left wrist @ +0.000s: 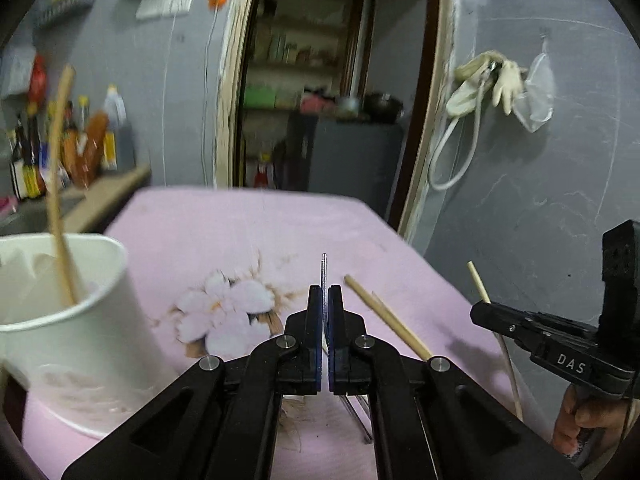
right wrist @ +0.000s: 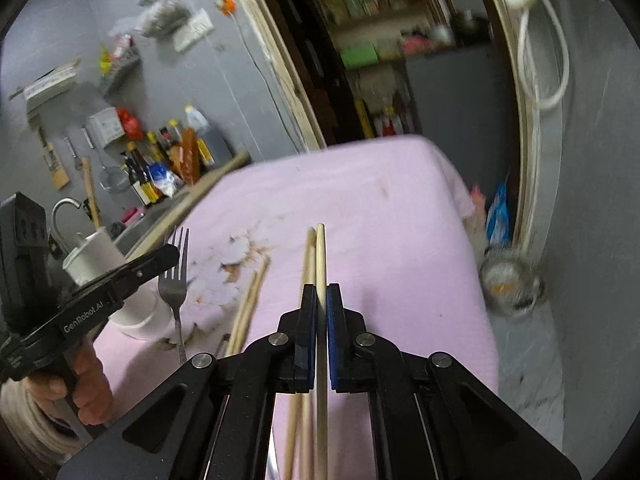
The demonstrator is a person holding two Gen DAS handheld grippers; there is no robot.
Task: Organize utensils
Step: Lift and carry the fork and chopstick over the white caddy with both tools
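Here my left tool clenches the fork, my right tool a chopstick; two chopsticks lie between, the white cup left, bare pink table to its far edge

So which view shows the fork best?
The right wrist view: the fork shows its tines and neck, clamped in the left claw. The left wrist view shows it edge-on, a thin metal sliver between its own pads.
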